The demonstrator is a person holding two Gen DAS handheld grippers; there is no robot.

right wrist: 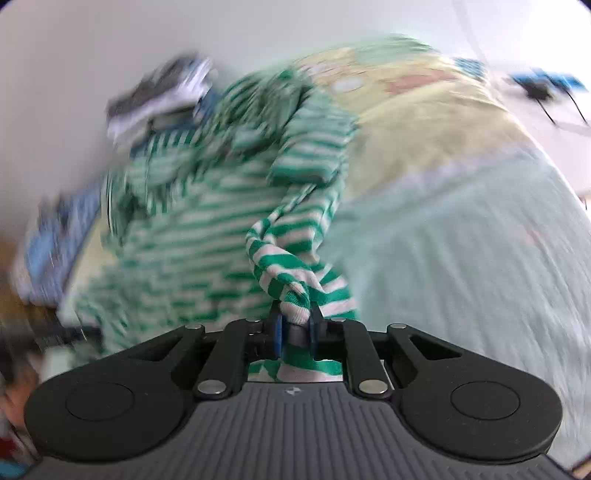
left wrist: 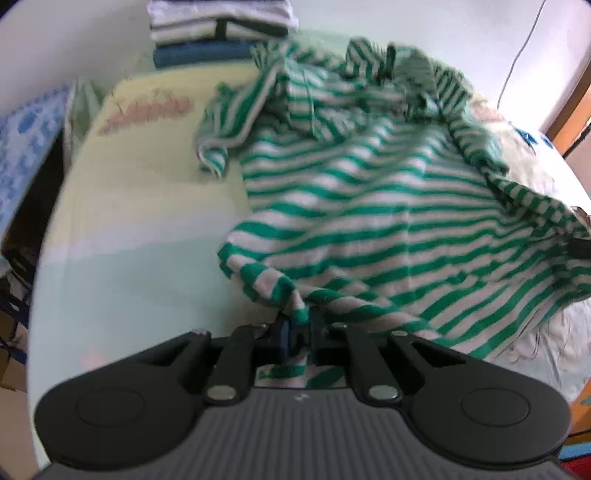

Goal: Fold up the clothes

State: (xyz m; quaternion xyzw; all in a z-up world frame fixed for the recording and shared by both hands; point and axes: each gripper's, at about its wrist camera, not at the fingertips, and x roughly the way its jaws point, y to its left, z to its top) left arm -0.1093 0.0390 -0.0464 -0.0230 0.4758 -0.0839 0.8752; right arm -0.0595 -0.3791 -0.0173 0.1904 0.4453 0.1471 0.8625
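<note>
Now | striped shirt [left wrist: 354, 206] rumpled, green-white | both tools pinching its edge

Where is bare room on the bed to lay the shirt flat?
Free: the pale green sheet left of the striped shirt, below the yellow print. Crowded: the far edge, where the folded stack sits behind the bunched shirt top.

Soft even daylight, no hard shadows, pale wall washed near white, strong fisheye bending at edges with dark corners, mild motion blur in left view, heavy smear across shirt [right wrist: 207, 221] and bed [right wrist: 461, 240] in right view, tongs [right wrist: 294, 328] sharp
</note>
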